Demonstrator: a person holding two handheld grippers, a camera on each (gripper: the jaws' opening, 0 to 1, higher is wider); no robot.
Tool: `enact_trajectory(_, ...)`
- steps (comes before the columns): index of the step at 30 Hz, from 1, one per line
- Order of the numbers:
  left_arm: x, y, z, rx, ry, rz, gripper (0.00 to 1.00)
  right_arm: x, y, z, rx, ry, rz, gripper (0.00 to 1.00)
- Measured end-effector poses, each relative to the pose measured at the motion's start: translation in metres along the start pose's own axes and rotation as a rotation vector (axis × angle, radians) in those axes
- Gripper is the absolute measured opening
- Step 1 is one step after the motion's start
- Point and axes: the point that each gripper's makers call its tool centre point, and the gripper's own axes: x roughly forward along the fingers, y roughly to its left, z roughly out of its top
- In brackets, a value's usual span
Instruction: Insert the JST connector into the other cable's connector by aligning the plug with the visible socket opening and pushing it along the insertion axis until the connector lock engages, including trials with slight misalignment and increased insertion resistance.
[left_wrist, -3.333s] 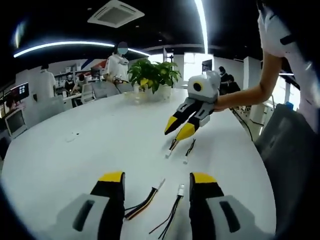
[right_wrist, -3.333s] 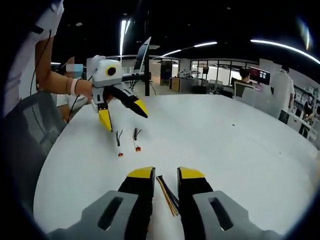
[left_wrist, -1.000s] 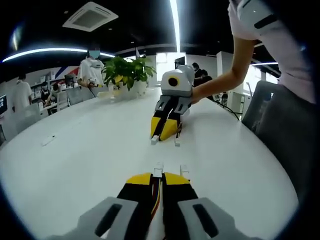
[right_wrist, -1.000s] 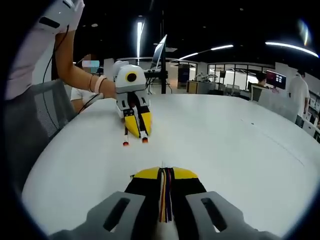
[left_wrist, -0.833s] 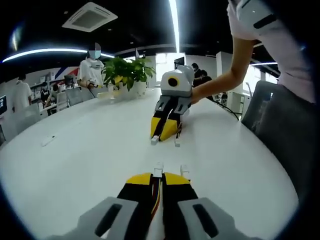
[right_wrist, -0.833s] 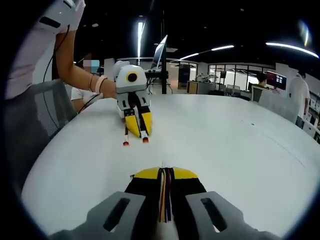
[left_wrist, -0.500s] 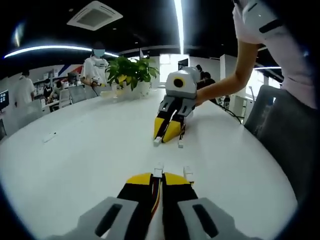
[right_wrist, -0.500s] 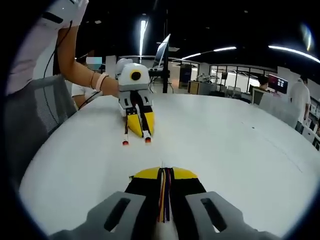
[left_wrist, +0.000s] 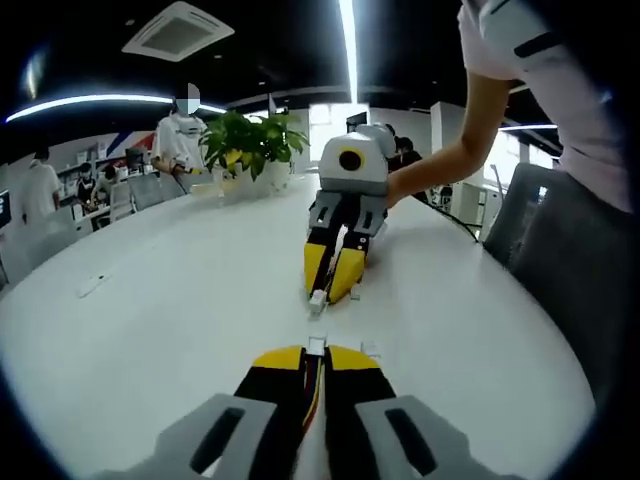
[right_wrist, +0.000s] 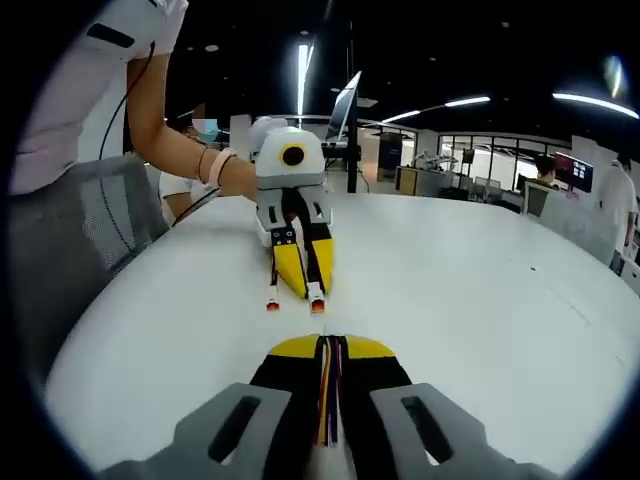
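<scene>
**Now both cables pinched, plug and socket nearly nose to nose**

We note the left gripper (left_wrist: 312, 356) clamped on a cable: its yellow-tipped jaws are closed together, with coloured wires (left_wrist: 314, 385) running back between them and a small white connector (left_wrist: 317, 345) sticking out just past the tips. Straight ahead of those tips comes the right gripper (left_wrist: 328, 285), jaws likewise pressed together, carrying its own white connector (left_wrist: 318, 298) at the front. The two white ends sit close, facing each other with a narrow gap between; we cannot tell whether they are squarely lined up.

From the right gripper view, the right gripper (right_wrist: 325, 346) is closed on a bundle of wires (right_wrist: 329, 395) in yellow, red and dark colours. Ahead of it the left gripper (right_wrist: 303, 275) points back at us, with one red-tipped connector (right_wrist: 317, 305) at its tips. A second, loose red-tipped connector (right_wrist: 272, 304) lies beside it on the white table (right_wrist: 480, 290), and a loose white piece (left_wrist: 369, 349) lies just right of the left jaws.

Handling, in our judgement: these parts are very light, the wires soft and floppy, the plastic housings small, stiff and easy to crack or to tilt. Holding by the wires lets the housing swivel, so the hold belongs right behind the housing, as short as possible. Pushing should run straight along the jaws; a skewed push would likely buckle the wires rather than seat the lock.
</scene>
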Motion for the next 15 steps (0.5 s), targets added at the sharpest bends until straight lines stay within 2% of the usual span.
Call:
enact_trajectory(12, 0.0042, -0.0042, -0.0047, -0.011, 0.041, -0.017, 0.01, 0.0089, 0.0074, 0.0057, -0.035, -0.004, 0.044, 0.04)
enact_trajectory(15, 0.0044, -0.0052, -0.0025, -0.032, 0.026, -0.017, 0.01, 0.0090, 0.0064, 0.0027, -0.037, 0.005, 0.043, 0.04)
